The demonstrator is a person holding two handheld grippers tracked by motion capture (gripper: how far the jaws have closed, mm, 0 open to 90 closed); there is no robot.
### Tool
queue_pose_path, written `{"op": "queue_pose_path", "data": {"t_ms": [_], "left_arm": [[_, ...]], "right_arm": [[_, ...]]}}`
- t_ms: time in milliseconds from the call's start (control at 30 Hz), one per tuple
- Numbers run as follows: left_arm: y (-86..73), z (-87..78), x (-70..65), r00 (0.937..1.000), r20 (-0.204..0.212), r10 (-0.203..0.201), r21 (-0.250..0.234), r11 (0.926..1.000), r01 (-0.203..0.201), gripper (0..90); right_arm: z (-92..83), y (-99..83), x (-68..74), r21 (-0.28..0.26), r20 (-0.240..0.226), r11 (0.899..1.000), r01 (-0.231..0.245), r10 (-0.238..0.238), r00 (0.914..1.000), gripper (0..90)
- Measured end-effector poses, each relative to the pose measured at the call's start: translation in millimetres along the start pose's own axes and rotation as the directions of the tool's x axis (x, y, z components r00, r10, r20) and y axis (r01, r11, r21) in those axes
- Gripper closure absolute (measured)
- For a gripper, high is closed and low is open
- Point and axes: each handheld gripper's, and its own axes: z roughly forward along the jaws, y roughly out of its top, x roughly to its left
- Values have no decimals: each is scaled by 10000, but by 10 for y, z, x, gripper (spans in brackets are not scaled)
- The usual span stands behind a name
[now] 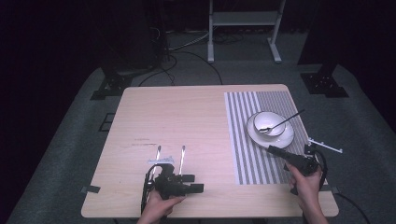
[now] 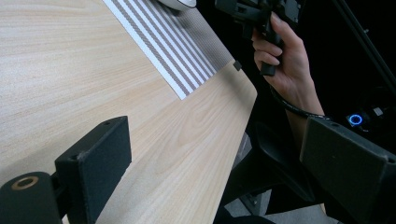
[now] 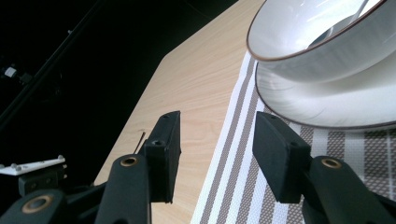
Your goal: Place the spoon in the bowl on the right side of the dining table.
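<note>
Near the plate [image 1: 271, 138], right gripper [image 1: 273, 150] lies low, jaws apart, empty

Table [image 1: 187, 121]: placemat [image 1: 261, 158] on its right half, carrying plate [image 1: 288, 137]. Bowl [image 1: 275, 122] on plate, spoon [image 1: 282, 122] in bowl. Left gripper [image 1: 194, 183] at the near edge, right gripper [image 1: 275, 150] just before plate.

No legible text, label, brand, number or sign is found on any surface. The faint dark marks on the table [image 1: 140, 140] top in the high view are too small to read.
</note>
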Motion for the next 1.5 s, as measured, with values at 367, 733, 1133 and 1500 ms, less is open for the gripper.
{"op": "queue_pose_path", "data": {"t_ms": [367,733,1133,1500], "left_arm": [[-2,-10,3,10000,14,32,-47,10000,-32,75],[-10,-16,0,10000,30,-1,-24,10000,1,74],[-8,-29,-4,10000,43,75,-40,10000,-75,74],[-25,-26,3,9999,-9,121,-40,9999,-121,74]], "right_arm": [[48,-165,20,294,-159,9995,93,-88,9998,482],[104,-299,84,485,-463,9987,180,-158,9988,473],[188,-445,156,795,-544,9951,595,-553,9970,451],[199,-563,140,782,-530,9933,854,-814,9953,404]]}}
